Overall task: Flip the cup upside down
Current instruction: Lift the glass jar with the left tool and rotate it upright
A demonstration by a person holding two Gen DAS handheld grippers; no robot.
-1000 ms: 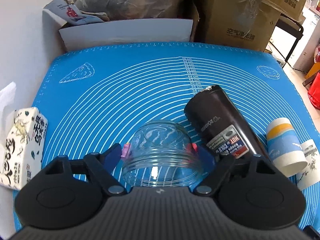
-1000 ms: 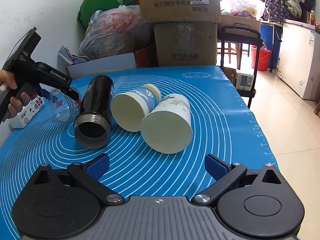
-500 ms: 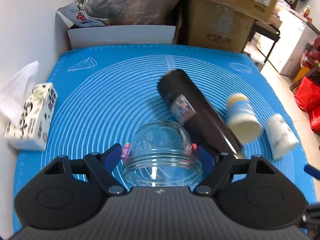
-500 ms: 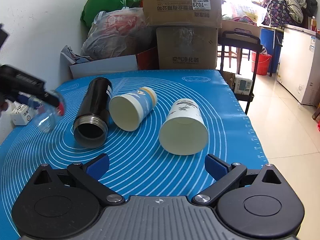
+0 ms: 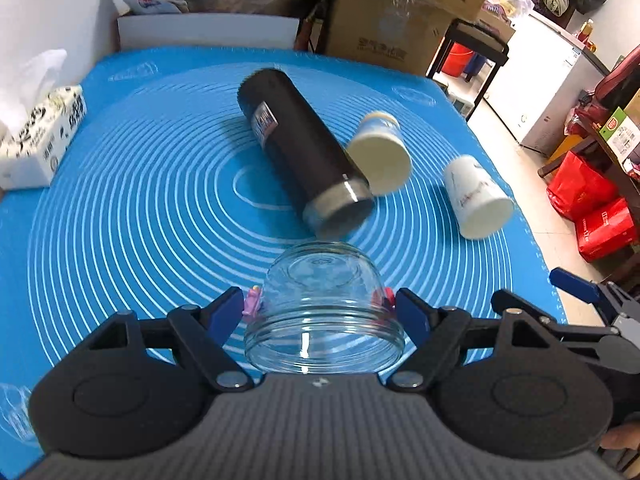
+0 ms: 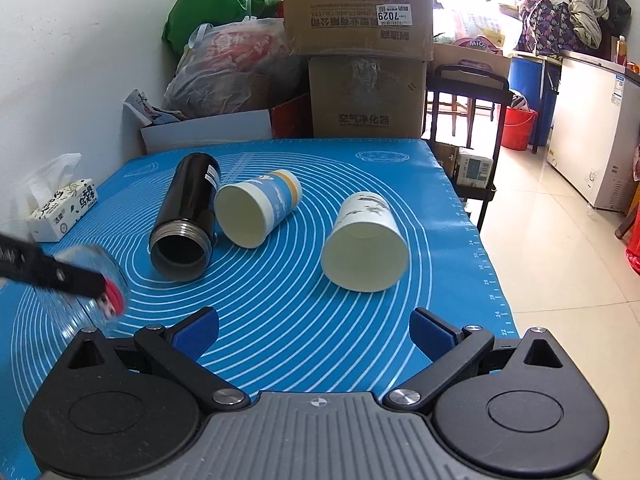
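My left gripper [image 5: 322, 306] is shut on a clear glass cup [image 5: 324, 312], held above the blue mat [image 5: 120, 200] with its mouth toward the camera. In the right wrist view the cup [image 6: 86, 276] shows blurred at the left edge, between the left gripper's fingers [image 6: 72, 280]. My right gripper [image 6: 314, 328] is open and empty over the mat's near edge. A black flask [image 6: 184, 216], a blue-and-white paper cup [image 6: 256, 212] and a white paper cup [image 6: 366, 244] lie on their sides on the mat.
A tissue box [image 6: 62, 210] sits at the mat's left edge. Cardboard boxes [image 6: 360, 60] and plastic bags [image 6: 236, 64] stand behind the table. A white wall is at the left. The table's right edge drops to a tiled floor [image 6: 560, 280].
My left gripper has carried the glass cup from beside the flask toward the near part of the mat and turned rightward. The white paper cup has rolled a little to the right.
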